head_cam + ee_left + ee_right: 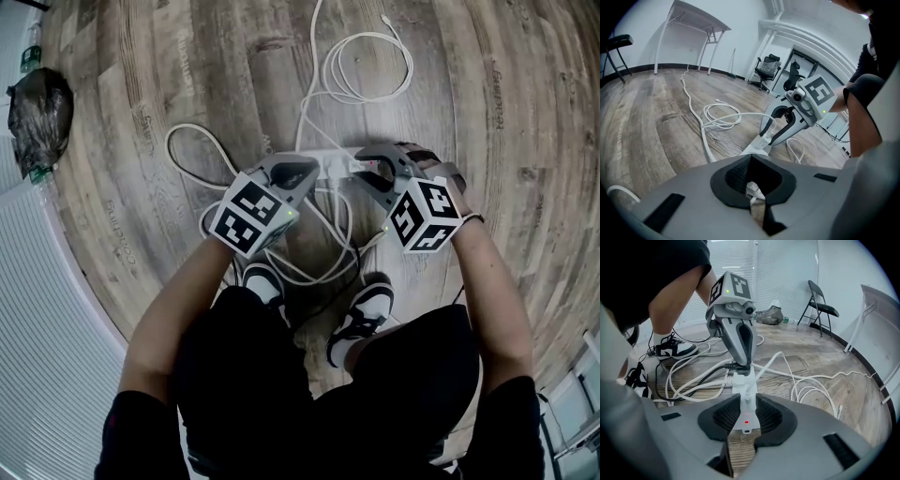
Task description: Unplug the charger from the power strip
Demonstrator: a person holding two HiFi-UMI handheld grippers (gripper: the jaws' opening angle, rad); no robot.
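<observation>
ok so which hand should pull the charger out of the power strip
Right. The right gripper has the white charger between its jaws on the power strip; the left gripper sits at the strip's other end, by the black plug.

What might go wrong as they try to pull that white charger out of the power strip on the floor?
1. The left gripper grips only the far end of the power strip, so the strip may lift along with the charger instead of letting it go.
2. Loose cables lie close to the shoes; a hard tug could snag them.
3. The right gripper may slip off the small charger.
</observation>
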